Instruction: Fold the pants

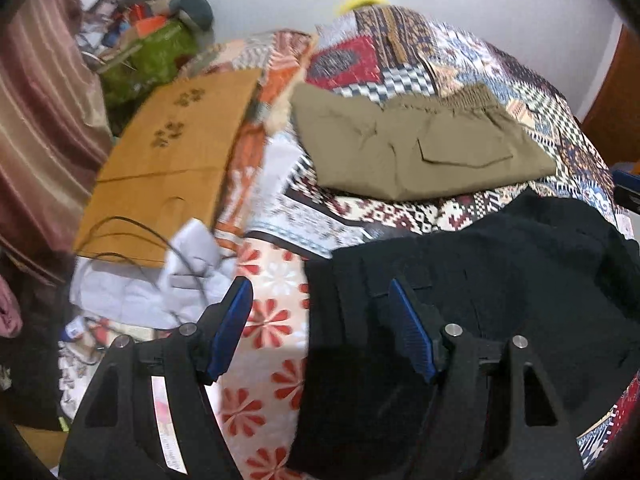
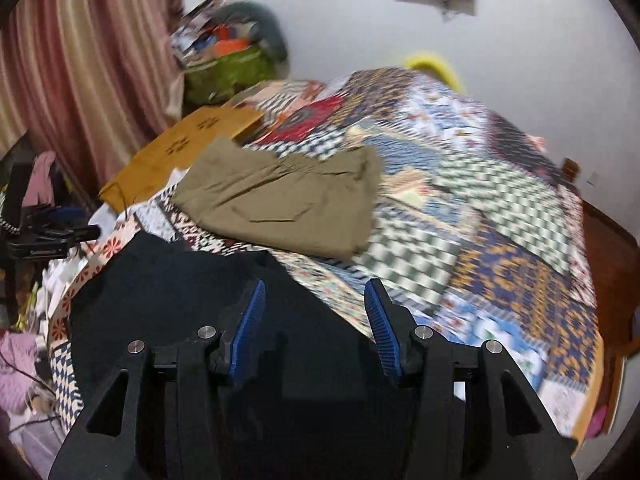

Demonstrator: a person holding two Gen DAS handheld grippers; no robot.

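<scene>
Black pants [image 1: 480, 280] lie spread on the near part of the patterned bed; they also show in the right wrist view [image 2: 192, 300]. Folded olive pants [image 1: 416, 144] lie farther back on the bedspread, also in the right wrist view [image 2: 288, 204]. My left gripper [image 1: 320, 320] is open and empty, above the left edge of the black pants. My right gripper [image 2: 314, 316] is open and empty, above the right edge of the black pants. The other gripper [image 2: 44, 232] shows at the far left of the right wrist view.
A flat cardboard sheet [image 1: 172, 168] lies at the bed's left side, with white cloth and a black cable [image 1: 160, 280] below it. A green bag with clutter [image 1: 152, 52] stands at the back left by striped curtains [image 1: 36, 100]. Patchwork bedspread [image 2: 480, 220] covers the bed.
</scene>
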